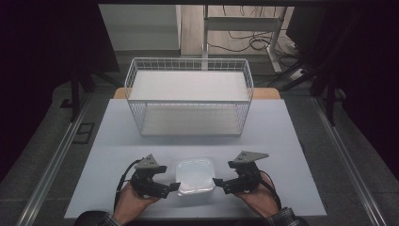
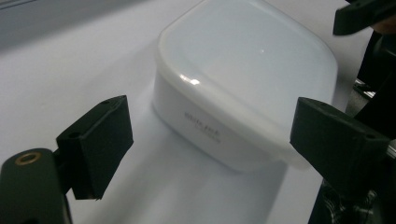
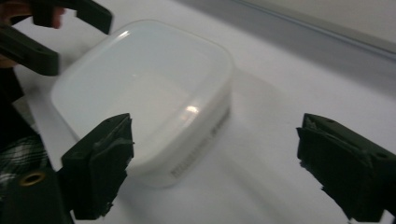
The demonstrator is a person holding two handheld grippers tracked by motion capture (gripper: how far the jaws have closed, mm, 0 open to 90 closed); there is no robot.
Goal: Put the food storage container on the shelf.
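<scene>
Flanking the white container [image 1: 195,176] on the surface [image 1: 282,141], my left tool [image 1: 173,187] at nine o'clock and right tool [image 1: 218,182] at three o'clock gape wide, gripping nothing.

Left gripper [image 1: 173,187]: held in left hand [image 1: 133,203], just left of white container [image 1: 195,175], jaws wide apart, gripping nothing. Right gripper [image 1: 219,181]: in right hand [image 1: 259,200], just right of container, jaws likewise wide apart.

White translucent container [image 1: 195,176]; black tongs [image 1: 172,187]; white wire basket [image 1: 188,96]; pale grey table [image 1: 117,141]; plaid sleeve [image 1: 282,217].
</scene>
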